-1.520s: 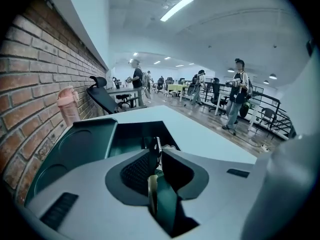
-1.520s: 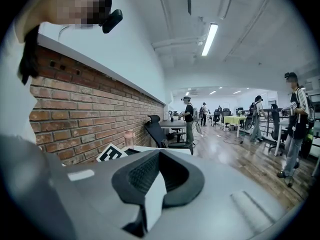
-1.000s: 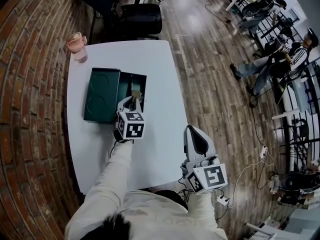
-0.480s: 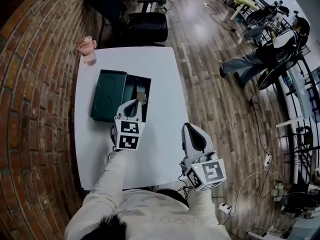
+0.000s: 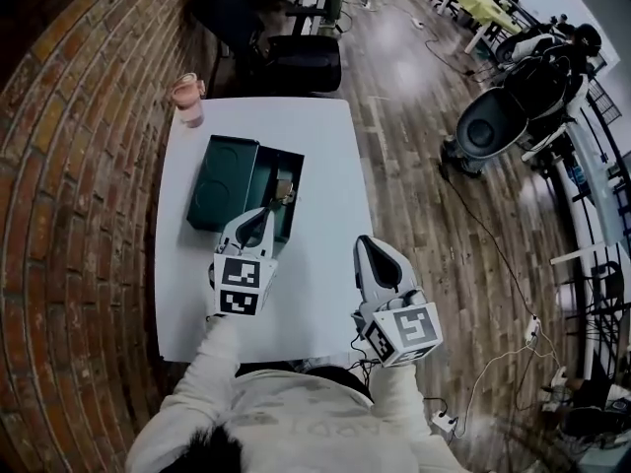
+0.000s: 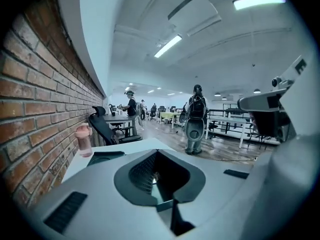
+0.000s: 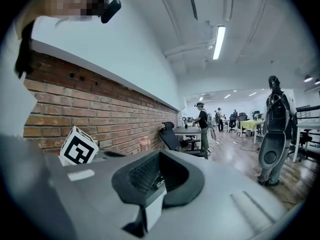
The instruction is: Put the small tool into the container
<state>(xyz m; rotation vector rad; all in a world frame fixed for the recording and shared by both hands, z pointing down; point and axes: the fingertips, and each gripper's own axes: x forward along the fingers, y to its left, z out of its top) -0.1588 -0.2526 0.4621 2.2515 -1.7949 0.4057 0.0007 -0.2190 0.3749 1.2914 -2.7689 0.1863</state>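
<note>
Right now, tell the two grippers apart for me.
The left gripper reaches over the table, its tip at the open green box; the right gripper hangs at the table's right edge, away from the box. The left is held farther forward; the right sits nearer the person. Both have jaws together, holding nothing.

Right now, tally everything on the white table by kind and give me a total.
Green box, lid open: 1
Small tool, lying inside the box: 1
Pink cup: 1
Total: 3
</note>
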